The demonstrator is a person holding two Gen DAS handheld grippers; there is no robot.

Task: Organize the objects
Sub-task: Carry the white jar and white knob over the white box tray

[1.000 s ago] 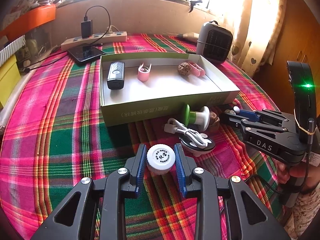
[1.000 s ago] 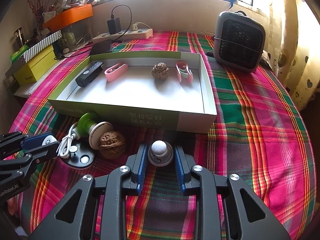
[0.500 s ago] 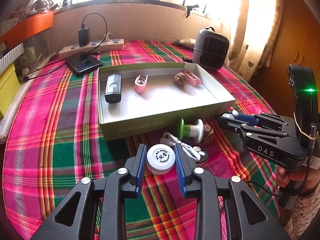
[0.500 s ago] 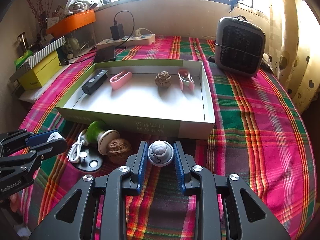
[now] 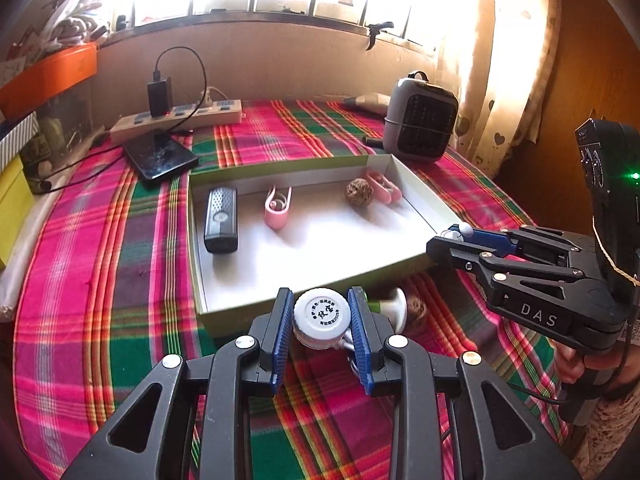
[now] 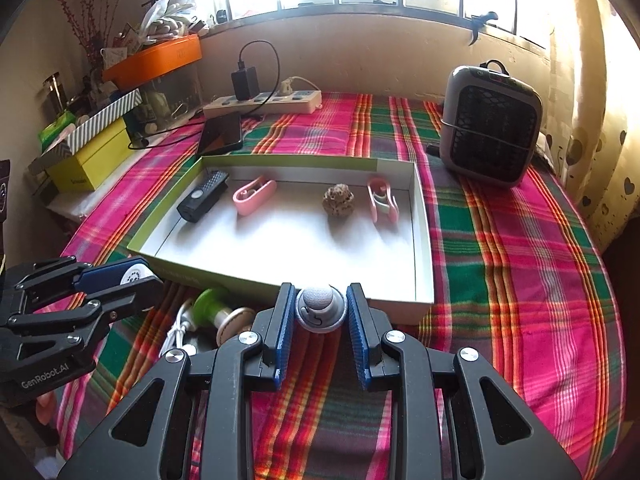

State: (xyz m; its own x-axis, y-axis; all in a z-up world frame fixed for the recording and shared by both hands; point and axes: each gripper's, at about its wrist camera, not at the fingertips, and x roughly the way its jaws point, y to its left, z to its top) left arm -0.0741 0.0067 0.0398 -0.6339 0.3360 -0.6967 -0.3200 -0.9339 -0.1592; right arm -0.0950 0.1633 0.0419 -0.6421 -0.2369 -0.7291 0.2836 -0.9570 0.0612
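The left gripper (image 5: pixel 320 320) pinches a small white bottle (image 5: pixel 320 317) by its cap, the blue pads pressed on either side; bottle and gripper sit at the near edge of the shallow green-rimmed box (image 5: pixel 304 296). The right gripper (image 6: pixel 320 311) clamps a small grey-white knob-topped object (image 6: pixel 320 309), also at the near wall of the box (image 6: pixel 424 280), toward its right corner.

Just in front of the box on the plaid tablecloth (image 6: pixel 520 280) lie a green-and-cream spool-shaped thing (image 6: pixel 218 314), a white cable (image 6: pixel 178 330) and, seen from the left wrist, a walnut (image 5: pixel 418 309) partly hidden.

Inside the box, along its far wall, rest a black remote (image 6: pixel 203 196) at the left, then a pink clip (image 6: pixel 254 195), a brown walnut-like ball (image 6: pixel 338 199) and a second pink clip (image 6: pixel 383 199) at the right.

Beyond the box stand a dark phone (image 5: pixel 160 157) off its far left corner, a small grey heater (image 6: pixel 490 122) off its far right corner, and a white power strip (image 6: pixel 264 102) with a black charger (image 6: pixel 245 82) by the wall.
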